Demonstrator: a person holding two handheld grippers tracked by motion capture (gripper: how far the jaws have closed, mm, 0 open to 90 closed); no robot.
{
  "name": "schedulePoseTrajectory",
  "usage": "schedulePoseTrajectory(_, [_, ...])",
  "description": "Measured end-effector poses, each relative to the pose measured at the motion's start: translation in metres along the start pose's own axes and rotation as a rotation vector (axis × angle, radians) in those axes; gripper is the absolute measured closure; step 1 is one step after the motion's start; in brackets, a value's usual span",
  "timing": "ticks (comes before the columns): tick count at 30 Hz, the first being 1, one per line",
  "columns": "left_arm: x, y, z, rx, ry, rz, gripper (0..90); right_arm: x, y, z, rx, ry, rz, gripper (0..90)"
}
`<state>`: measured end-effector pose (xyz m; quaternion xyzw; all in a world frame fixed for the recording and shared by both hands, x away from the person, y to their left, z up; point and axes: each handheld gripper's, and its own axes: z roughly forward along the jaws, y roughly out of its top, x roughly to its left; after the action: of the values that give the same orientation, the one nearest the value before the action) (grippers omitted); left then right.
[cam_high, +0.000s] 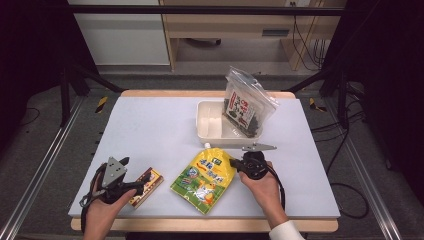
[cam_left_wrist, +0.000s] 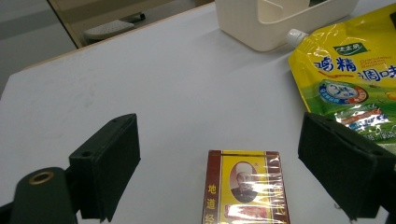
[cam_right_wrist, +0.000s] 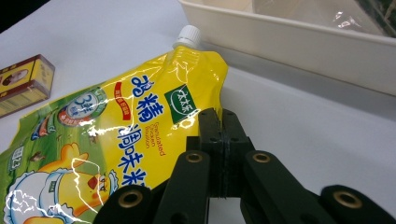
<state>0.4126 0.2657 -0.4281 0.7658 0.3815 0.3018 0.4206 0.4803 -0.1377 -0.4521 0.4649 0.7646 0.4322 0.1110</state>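
I count one yellow spouted pouch (cam_high: 204, 180), one small red-and-yellow box (cam_high: 146, 186), one white divided tray (cam_high: 212, 134) and one clear zip bag of dark dried food (cam_high: 246, 107) standing in that tray.

My right gripper (cam_high: 234, 164) has its jaws pressed together on the edge of the pouch. In the right gripper view the two black fingers (cam_right_wrist: 208, 135) meet with no gap, and the pouch's (cam_right_wrist: 116, 135) yellow side edge runs in just at their tips, its white cap beyond and to the left of them. The tray wall (cam_right_wrist: 299, 42) lies past the fingertips, apart from them.

My left gripper (cam_high: 125, 162) stands wide. In the left gripper view the box (cam_left_wrist: 246, 191) lies on the table between the two pads (cam_left_wrist: 109, 163), touching neither, its near end toward the gripper body. The pouch (cam_left_wrist: 355, 79) lies beyond the right-hand pad.
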Motion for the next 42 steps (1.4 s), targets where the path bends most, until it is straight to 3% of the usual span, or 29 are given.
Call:
schedulePoseTrajectory(6, [0.000,0.000,0.001,0.006,-0.006,-0.001,12.5,-0.002,0.002,-0.004,-0.013,0.010,0.002,90.0])
schedulePoseTrajectory(13, [0.002,0.003,0.003,0.012,-0.035,-0.009,12.4,-0.003,0.028,-0.023,-0.051,0.052,-0.065,90.0])
schedulePoseTrajectory(17, [0.005,0.018,0.004,0.028,-0.077,0.027,12.3,0.000,0.051,-0.032,-0.043,0.081,-0.121,90.0])
schedulePoseTrajectory(19, [0.009,0.029,0.007,0.000,-0.166,-0.031,12.7,0.003,0.063,-0.036,-0.030,0.111,-0.165,90.0])
schedulePoseTrajectory(20, [0.011,0.034,0.008,-0.003,-0.182,-0.032,12.7,0.007,0.071,-0.038,-0.018,0.124,-0.192,90.0])
schedulePoseTrajectory(23, [0.014,0.054,0.011,0.018,-0.173,0.046,12.8,0.014,0.086,-0.041,-0.004,0.148,-0.250,90.0])
schedulePoseTrajectory(26, [0.015,0.072,0.015,0.030,-0.213,0.059,12.8,0.022,0.101,-0.044,0.012,0.160,-0.304,90.0])
schedulePoseTrajectory(34, [-0.001,0.105,0.023,0.079,-0.244,0.193,11.8,0.040,0.122,-0.048,0.008,0.183,-0.385,90.0])
schedulePoseTrajectory(40, [-0.008,0.128,0.026,0.082,-0.266,0.254,11.5,0.052,0.133,-0.050,0.017,0.192,-0.443,90.0])
schedulePoseTrajectory(42, [-0.008,0.135,0.025,0.077,-0.292,0.280,14.2,0.055,0.134,-0.050,0.018,0.189,-0.456,90.0])
